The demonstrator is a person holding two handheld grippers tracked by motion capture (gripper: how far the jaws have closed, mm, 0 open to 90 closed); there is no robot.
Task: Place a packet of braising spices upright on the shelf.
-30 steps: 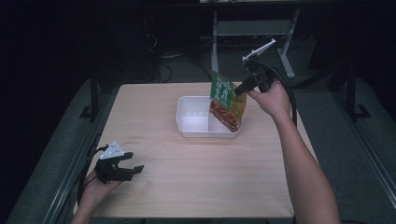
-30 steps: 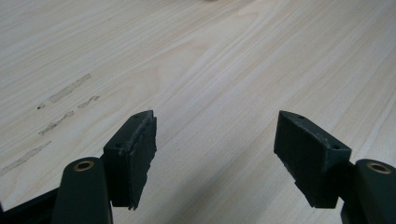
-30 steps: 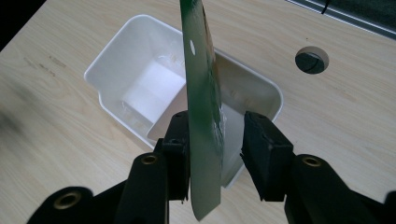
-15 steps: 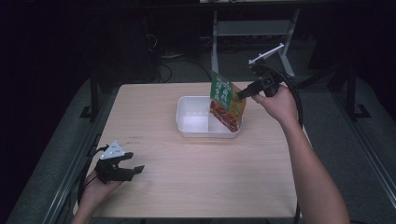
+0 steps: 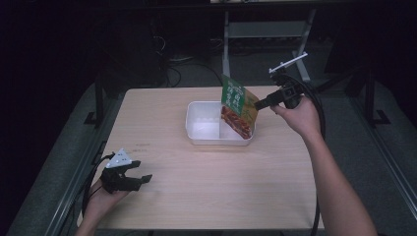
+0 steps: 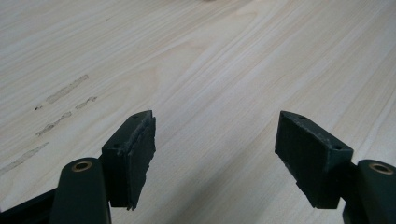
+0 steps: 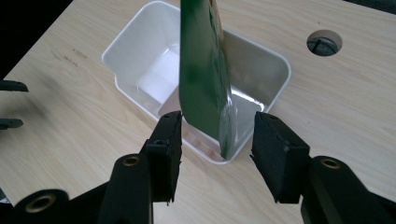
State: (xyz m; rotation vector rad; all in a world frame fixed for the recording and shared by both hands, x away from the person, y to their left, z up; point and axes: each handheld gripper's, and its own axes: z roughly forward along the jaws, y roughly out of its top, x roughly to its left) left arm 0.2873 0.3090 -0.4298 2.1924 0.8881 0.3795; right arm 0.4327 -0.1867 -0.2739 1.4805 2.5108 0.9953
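Glossy flat green pouch (image 7: 205, 74); rounded white plastic tub (image 7: 135, 51)

The left gripper (image 5: 132, 180) is a black two-jaw tool with a grey three-cornered plate (image 5: 119, 159) on top of its body, dotted with small dark marks. A black cable (image 5: 92, 173) trails from its rear. In the left gripper view, each jaw ends in a thick, dark, blocky pad (image 6: 134, 154) with worn, crumbly edges, and a brass-coloured ringed hole sits in each arm just behind the pad. The right gripper (image 5: 261, 103) is likewise black, with a pale bar-shaped plate (image 5: 288, 62) above its body and a thick black cable (image 5: 317, 114) looping from its back. Both forearms are bare, without sleeves.
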